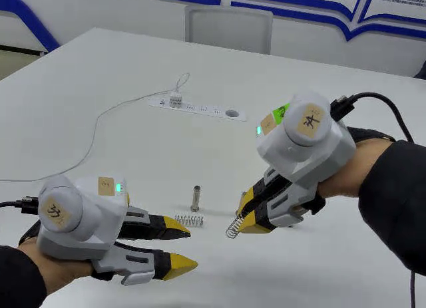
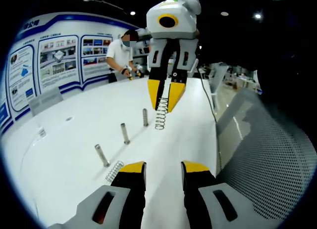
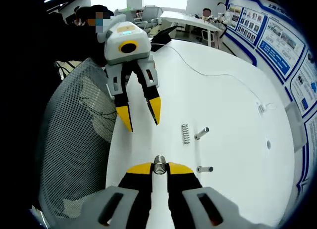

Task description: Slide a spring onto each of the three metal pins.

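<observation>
White table (image 1: 100,75) — pins (image 2: 124,133), spring (image 1: 190,220), power strip (image 1: 200,109).

Place: office-like lab or showroom
Signs: blue-trimmed wall display boards (image 2: 44,61), large white tabletop (image 1: 100,88), mesh office chair (image 3: 74,140)

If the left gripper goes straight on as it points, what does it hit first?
Probably the held spring in the right gripper, straight ahead. The loose spring lies just beside one jaw tip and might get brushed first; depth is unclear.
</observation>
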A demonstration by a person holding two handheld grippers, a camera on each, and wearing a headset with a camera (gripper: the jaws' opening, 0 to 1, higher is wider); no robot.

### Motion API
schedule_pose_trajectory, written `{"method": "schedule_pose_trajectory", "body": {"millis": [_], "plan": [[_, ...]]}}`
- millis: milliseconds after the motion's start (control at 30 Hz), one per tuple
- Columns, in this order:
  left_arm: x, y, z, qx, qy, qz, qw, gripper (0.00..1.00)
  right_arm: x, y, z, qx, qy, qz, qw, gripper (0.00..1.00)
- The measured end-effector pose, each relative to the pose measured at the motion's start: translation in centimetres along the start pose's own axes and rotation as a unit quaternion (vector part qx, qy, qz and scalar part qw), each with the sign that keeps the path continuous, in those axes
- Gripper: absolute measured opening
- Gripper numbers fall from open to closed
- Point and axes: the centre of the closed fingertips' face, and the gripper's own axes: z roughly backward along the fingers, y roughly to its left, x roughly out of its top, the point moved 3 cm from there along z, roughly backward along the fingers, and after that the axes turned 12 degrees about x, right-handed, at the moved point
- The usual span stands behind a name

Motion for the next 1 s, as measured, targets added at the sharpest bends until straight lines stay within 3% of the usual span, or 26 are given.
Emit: {"method": "schedule_pose_trajectory", "body": {"millis": [200, 533, 733, 1000], "plan": [[-0.2, 0.6, 0.6, 0.015, -0.004, 0.015, 0.9998, 0.31, -0.9, -1.9, 1.3, -0.02, 0.011, -0.014, 0.9996, 0.12], [-0.3, 0.7, 0.9, 0.029, -0.007, 0.026, 0.9992, 0.35, -2.1, -5.4, 2.1, -0.05, 0.039, -0.037, 0.9973, 0.12], [-0.4, 0.9, 1.0, 0.033, -0.007, 0.03, 0.999, 0.37, -2.3, -7.2, 2.0, -0.063, 0.057, -0.039, 0.9957, 0.12], [-0.6, 1.1, 1.2, 0.04, -0.005, 0.037, 0.9985, 0.41, -2.6, -8.7, 1.0, -0.06, 0.067, -0.049, 0.9947, 0.12]]}}
